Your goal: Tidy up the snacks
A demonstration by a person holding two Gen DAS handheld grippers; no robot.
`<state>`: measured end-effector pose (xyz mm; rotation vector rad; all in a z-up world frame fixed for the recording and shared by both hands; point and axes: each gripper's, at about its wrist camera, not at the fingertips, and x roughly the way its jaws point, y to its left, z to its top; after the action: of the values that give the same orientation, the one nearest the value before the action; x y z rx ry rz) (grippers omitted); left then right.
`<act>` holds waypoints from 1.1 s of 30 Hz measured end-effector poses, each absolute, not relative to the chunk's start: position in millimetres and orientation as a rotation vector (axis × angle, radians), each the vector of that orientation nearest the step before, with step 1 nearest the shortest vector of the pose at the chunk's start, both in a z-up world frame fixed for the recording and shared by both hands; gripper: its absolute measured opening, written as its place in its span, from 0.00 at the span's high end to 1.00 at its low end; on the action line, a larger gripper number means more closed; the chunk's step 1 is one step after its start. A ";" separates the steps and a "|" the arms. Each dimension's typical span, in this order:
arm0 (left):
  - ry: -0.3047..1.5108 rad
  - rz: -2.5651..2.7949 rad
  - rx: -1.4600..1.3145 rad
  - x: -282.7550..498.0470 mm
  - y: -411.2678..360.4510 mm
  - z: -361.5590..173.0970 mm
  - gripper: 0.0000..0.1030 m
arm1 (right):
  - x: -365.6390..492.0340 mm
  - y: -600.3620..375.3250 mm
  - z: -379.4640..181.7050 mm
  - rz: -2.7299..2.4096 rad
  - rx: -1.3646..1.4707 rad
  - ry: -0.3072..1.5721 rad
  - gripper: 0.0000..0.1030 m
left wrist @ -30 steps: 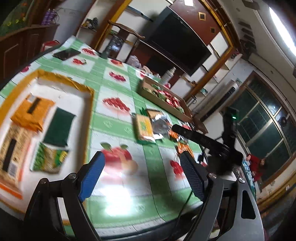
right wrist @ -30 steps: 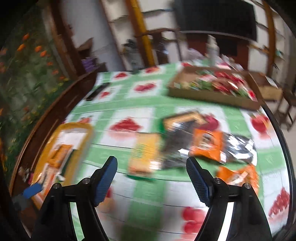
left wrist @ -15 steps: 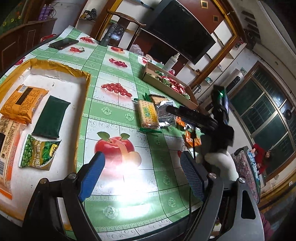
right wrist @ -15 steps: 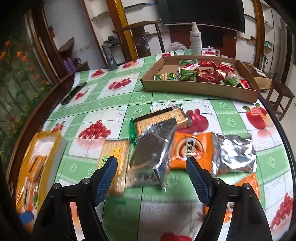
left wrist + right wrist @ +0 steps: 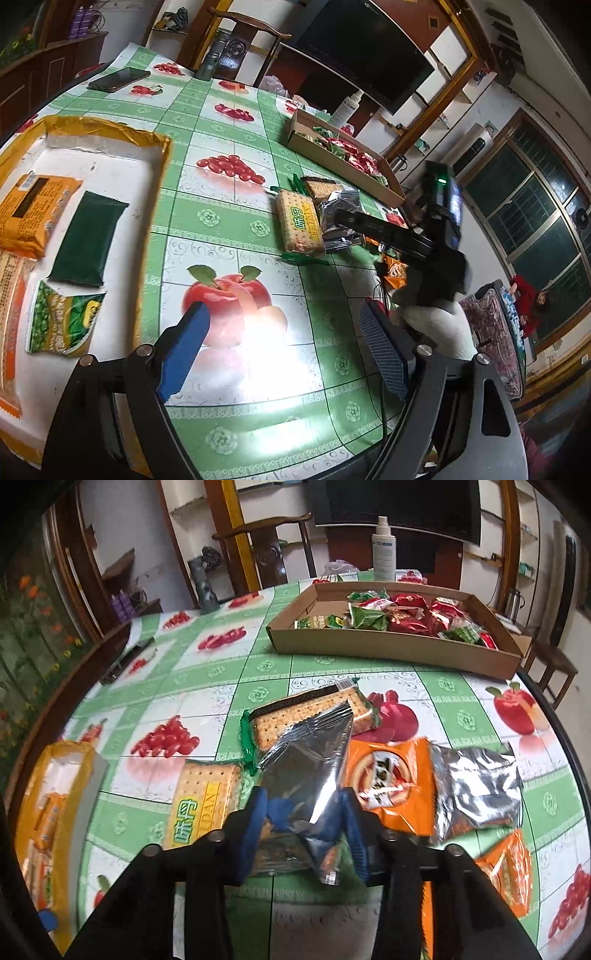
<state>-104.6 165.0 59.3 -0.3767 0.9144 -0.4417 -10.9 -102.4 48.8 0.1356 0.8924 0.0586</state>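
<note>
A pile of snacks lies mid-table: a silver foil packet [image 5: 306, 760], two cracker packs [image 5: 207, 801] [image 5: 306, 712], an orange packet [image 5: 391, 786] and a second silver packet [image 5: 476, 786]. My right gripper [image 5: 304, 812] has its jaws closing on the near end of the first silver packet; the blue pads pinch the crumpled foil from both sides. My left gripper [image 5: 284, 321] stands open over the apple print on the tablecloth, with nothing between its fingers. To its left, a yellow-rimmed white tray [image 5: 162, 147] holds an orange packet [image 5: 29, 210], a dark green packet [image 5: 88, 240] and a green pea packet [image 5: 62, 321].
A cardboard tray [image 5: 369, 650] with several red and green snack bags sits at the far side, a white spray bottle [image 5: 384, 554] behind it. A phone [image 5: 118, 79] lies near the far left table edge. Another orange packet [image 5: 506, 871] lies at the right edge. Wooden chairs ring the table.
The right gripper came down onto the snack pile and its jaws went from wide apart to pinched on the silver foil packet. The left gripper drifted lower, still open.
</note>
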 end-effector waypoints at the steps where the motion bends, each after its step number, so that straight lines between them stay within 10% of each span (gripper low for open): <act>1: 0.918 -0.442 -0.372 -103.1 163.2 58.9 0.19 | -16.9 -106.5 50.1 0.063 0.145 0.884 0.64; 24: 1.030 -0.328 -0.019 26.1 52.9 23.3 0.20 | -41.3 -169.7 38.5 0.179 0.460 0.836 0.72; 28: 1.017 -0.345 0.035 25.5 45.0 19.3 0.55 | -43.5 -170.8 38.4 0.186 0.473 0.832 0.73; 33: 1.009 -0.370 0.023 13.2 47.0 25.1 0.57 | -45.6 -169.0 42.8 0.215 0.468 0.803 0.77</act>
<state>13.2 47.0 25.1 0.0231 1.0090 -0.3695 -45.6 -169.0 42.8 0.4682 0.8033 0.2155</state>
